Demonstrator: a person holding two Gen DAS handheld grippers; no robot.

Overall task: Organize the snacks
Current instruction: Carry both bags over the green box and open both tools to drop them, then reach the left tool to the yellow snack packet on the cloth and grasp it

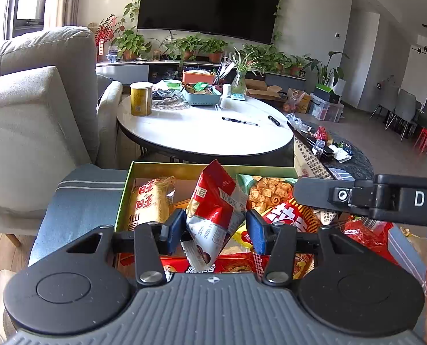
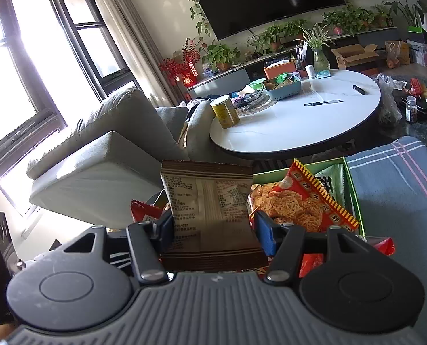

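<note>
While gripping packets (image 1: 213, 212), both hands downward-tilted.

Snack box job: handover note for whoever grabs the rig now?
Left gripper: shut on a red-and-white snack packet, held over the green box.
Right gripper: shut on a brown packet, at the box's edge.
Box sits on the striped blue cloth, already crowded with packets, including a noodle-snack bag.
Done: several snacks in the box.
Left: place both held packets; a few red wrappers lie at the rim.
</note>
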